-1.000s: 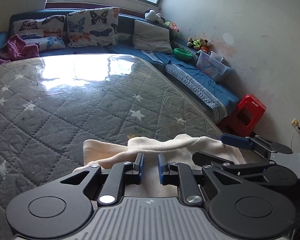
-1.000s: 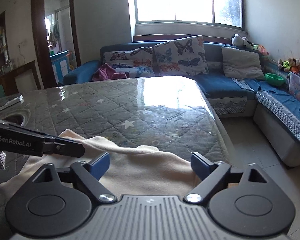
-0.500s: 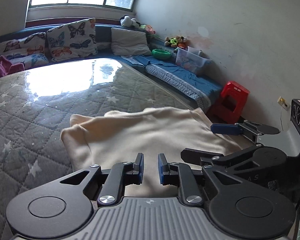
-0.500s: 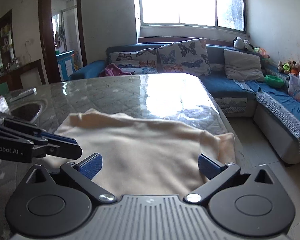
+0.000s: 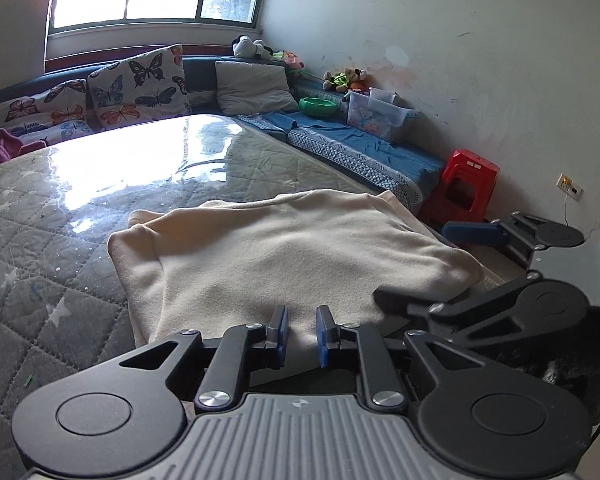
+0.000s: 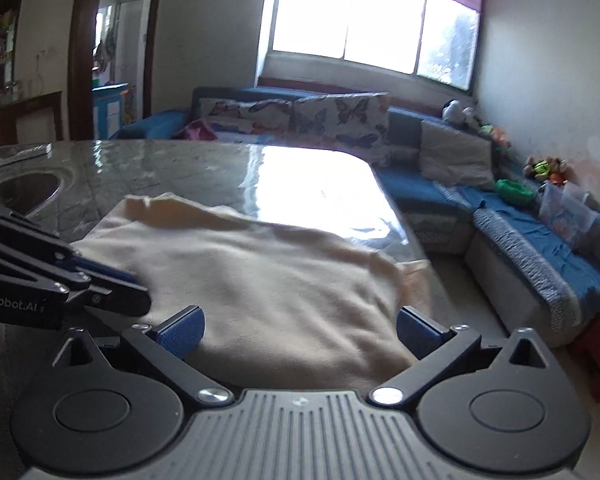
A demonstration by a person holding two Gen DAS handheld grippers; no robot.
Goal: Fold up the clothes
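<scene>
A cream fleece garment (image 5: 292, 248) lies spread flat on the quilted, glass-topped table (image 5: 60, 240), reaching the table's right edge. My left gripper (image 5: 299, 330) is shut on the garment's near edge, a strip of cream cloth showing between its blue pads. In the right wrist view the same garment (image 6: 268, 280) fills the middle, and the left gripper (image 6: 112, 288) pinches its left near edge. My right gripper (image 6: 298, 330) stands wide open over the garment's near edge, nothing between its fingers. The right gripper (image 5: 436, 268) also shows at the garment's right corner.
A blue corner sofa (image 5: 340, 148) with butterfly cushions (image 5: 136, 84) runs along the table's far and right sides. A red stool (image 5: 466, 184) stands on the floor at the right. A round recess (image 6: 24, 188) sits in the tabletop at far left.
Both grippers have drawn back toward the near edge. The garment, bunched a second ago, now lies spread flat. The right jaws stayed wide open.
</scene>
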